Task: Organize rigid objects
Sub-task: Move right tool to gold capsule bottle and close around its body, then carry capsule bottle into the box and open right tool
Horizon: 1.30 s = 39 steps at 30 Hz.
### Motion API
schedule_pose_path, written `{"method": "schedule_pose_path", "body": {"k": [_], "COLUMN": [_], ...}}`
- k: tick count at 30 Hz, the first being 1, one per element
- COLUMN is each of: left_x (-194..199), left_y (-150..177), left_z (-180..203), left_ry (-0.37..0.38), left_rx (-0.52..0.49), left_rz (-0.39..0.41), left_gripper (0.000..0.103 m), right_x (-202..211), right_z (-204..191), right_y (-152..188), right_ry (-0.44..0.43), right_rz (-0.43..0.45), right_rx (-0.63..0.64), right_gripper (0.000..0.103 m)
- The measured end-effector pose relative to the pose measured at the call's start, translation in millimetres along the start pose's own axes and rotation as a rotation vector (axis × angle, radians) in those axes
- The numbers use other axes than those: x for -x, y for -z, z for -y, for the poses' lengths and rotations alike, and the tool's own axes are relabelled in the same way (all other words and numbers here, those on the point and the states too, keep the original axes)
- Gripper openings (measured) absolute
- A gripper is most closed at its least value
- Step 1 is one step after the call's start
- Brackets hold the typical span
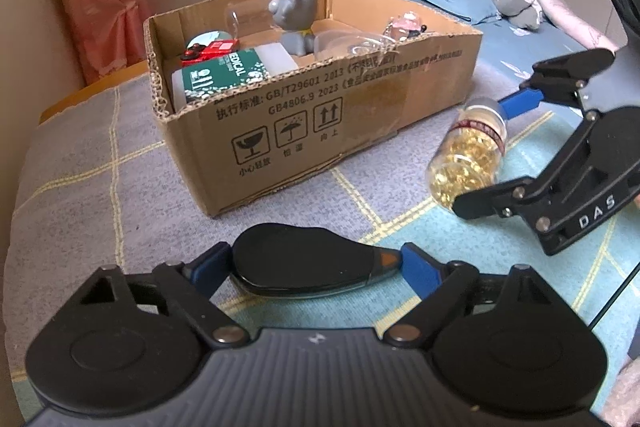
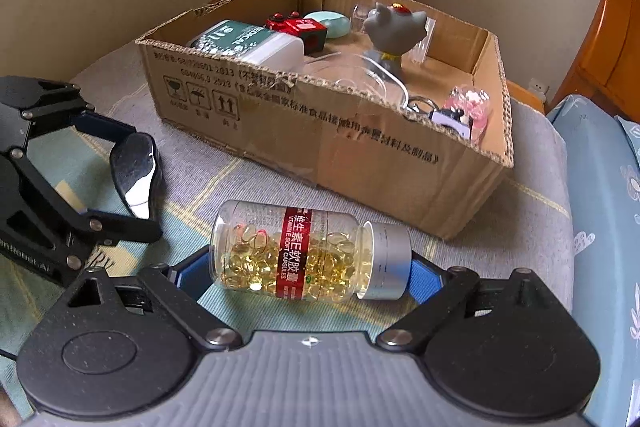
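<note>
At the bottom of the left wrist view, the left gripper [image 1: 312, 267] has its two blue-tipped fingers set around a flat black oval object [image 1: 308, 269] with a small orange mark at its right end. Both fingertips appear to press on the object's ends, so it looks gripped, resting on or just above the checked blanket [image 1: 100, 187].

At the bottom of the right wrist view, the right gripper [image 2: 310, 267] spans a clear bottle of golden capsules [image 2: 304, 253] lying on its side. The bottle has a red label and a silver cap pointing right. One blue finger sits at its base, the other at its cap; both seem to touch, so the bottle appears clamped lengthwise.

In the left wrist view the same bottle shows at middle right, between the other gripper's fingers. In the right wrist view the black object shows glossy at middle left.

Farther back, in the centre of both views, an open cardboard box [image 1: 320, 119] stands on the blanket. Inside are a green-and-white container [image 2: 240, 41], a red toy vehicle [image 2: 298, 29], a grey animal figurine [image 2: 390, 27], clear plastic pieces and a pink keychain charm [image 2: 470, 107].

Beyond lie a blue bedsheet, a wooden headboard and a pink curtain.
</note>
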<state>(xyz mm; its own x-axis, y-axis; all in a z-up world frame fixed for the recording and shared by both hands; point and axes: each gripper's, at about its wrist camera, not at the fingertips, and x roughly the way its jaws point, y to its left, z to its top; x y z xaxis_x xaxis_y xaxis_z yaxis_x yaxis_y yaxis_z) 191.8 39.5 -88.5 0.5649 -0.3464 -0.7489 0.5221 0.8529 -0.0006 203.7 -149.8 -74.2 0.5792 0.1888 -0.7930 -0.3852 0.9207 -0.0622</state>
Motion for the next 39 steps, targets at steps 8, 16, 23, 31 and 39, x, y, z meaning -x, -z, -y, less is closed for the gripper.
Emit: {"method": "schedule_pose_path", "body": {"k": [8, 16, 23, 31, 39], "left_x": [24, 55, 69, 53, 16], "left_y": [-3, -22, -60, -113, -151], "left_z": [2, 12, 18, 11, -9], "left_ry": [0.033, 0.036, 0.05, 0.031, 0.017], "left_rx": [0.012, -0.048, -0.098, -0.143, -0.093], "left_rz": [-0.009, 0.006, 0.061, 0.125, 0.108], "left_gripper": [0.089, 0.089, 0.089, 0.089, 0.09], "right_x": [22, 49, 73, 95, 91], "right_z": [-6, -8, 5, 18, 40], "right_y": [11, 12, -3, -40, -67], "right_ry": [-0.002, -0.005, -0.011, 0.01, 0.048], "right_rz": [-0.019, -0.016, 0.029, 0.118, 0.153], "right_rx": [0.013, 0.048, 0.022, 0.046, 0.041], "right_gripper": [0.097, 0.097, 0.097, 0.097, 0.097]}}
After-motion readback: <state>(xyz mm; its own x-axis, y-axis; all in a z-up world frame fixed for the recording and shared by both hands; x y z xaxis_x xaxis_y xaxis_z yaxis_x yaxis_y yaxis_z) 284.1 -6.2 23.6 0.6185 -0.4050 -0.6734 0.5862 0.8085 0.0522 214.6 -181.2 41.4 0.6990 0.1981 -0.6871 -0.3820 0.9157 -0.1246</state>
